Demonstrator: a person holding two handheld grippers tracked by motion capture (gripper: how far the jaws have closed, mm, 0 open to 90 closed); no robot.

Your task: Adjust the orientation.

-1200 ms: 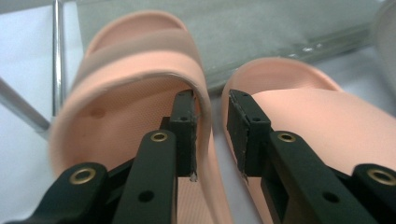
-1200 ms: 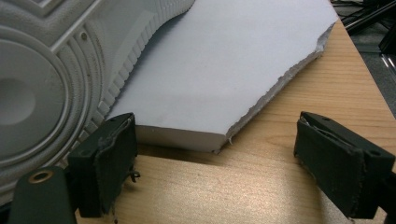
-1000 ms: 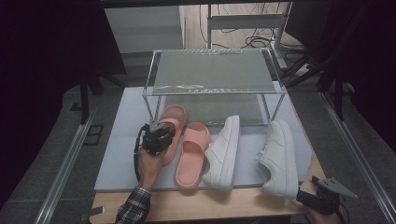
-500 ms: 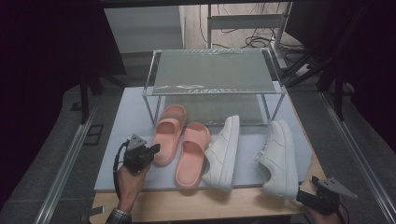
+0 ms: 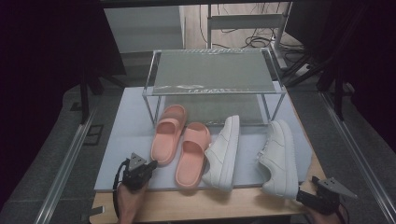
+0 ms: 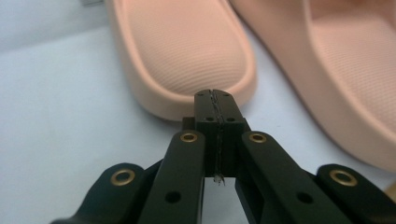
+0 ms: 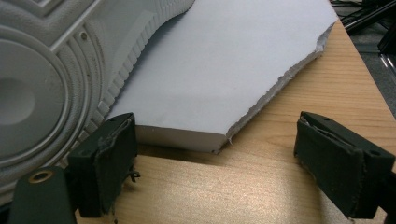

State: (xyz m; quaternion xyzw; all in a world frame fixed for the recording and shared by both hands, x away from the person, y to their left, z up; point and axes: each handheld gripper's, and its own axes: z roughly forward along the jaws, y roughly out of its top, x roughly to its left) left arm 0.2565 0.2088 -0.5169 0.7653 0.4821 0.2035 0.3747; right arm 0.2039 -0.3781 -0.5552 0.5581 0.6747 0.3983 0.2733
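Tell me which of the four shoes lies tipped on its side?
The white sneaker beside the pink slides lies on its side. The other white sneaker, farther right, and both slides rest flat on their soles.

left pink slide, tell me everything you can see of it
The left pink slide is a one-piece sandal, matte like soft foam, with a wide strap over the toe end and a finely ribbed footbed. It lies flat, sole down, on the pale mat, toe toward the rack, heel toward the person. Its partner lies right beside it; contact unclear. The left gripper, jaws shut and empty, points at its heel without touching.
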